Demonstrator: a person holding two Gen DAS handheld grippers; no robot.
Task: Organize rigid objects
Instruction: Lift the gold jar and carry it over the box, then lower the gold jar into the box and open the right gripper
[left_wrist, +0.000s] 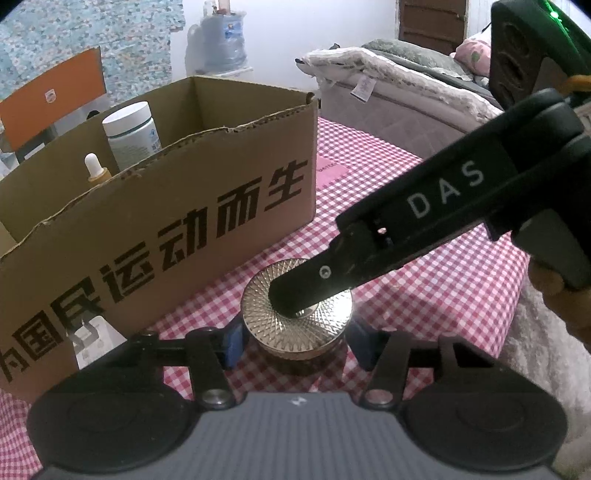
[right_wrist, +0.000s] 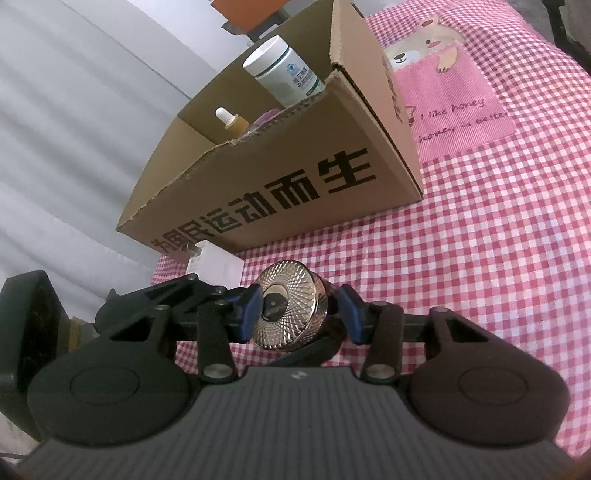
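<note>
Both grippers, left (left_wrist: 293, 341) and right (right_wrist: 301, 315), clamp gold-lidded jar (left_wrist: 297, 310) just before cardboard box (left_wrist: 207, 206)

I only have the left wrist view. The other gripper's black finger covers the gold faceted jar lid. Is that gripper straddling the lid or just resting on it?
Observer: Straddling. In the right wrist view, the right gripper has a blue pad on each side of the gold faceted lid. I cannot tell whether they pinch it.
Operator: What's under that finger, at the lid's centre?
Observer: A dark, smooth inset, not faceted.
Operator: Anything in the brown cardboard box besides the white bottle and the amber dropper bottle?
Observer: Yes, something purple beside the dropper bottle, mostly hidden.
</note>
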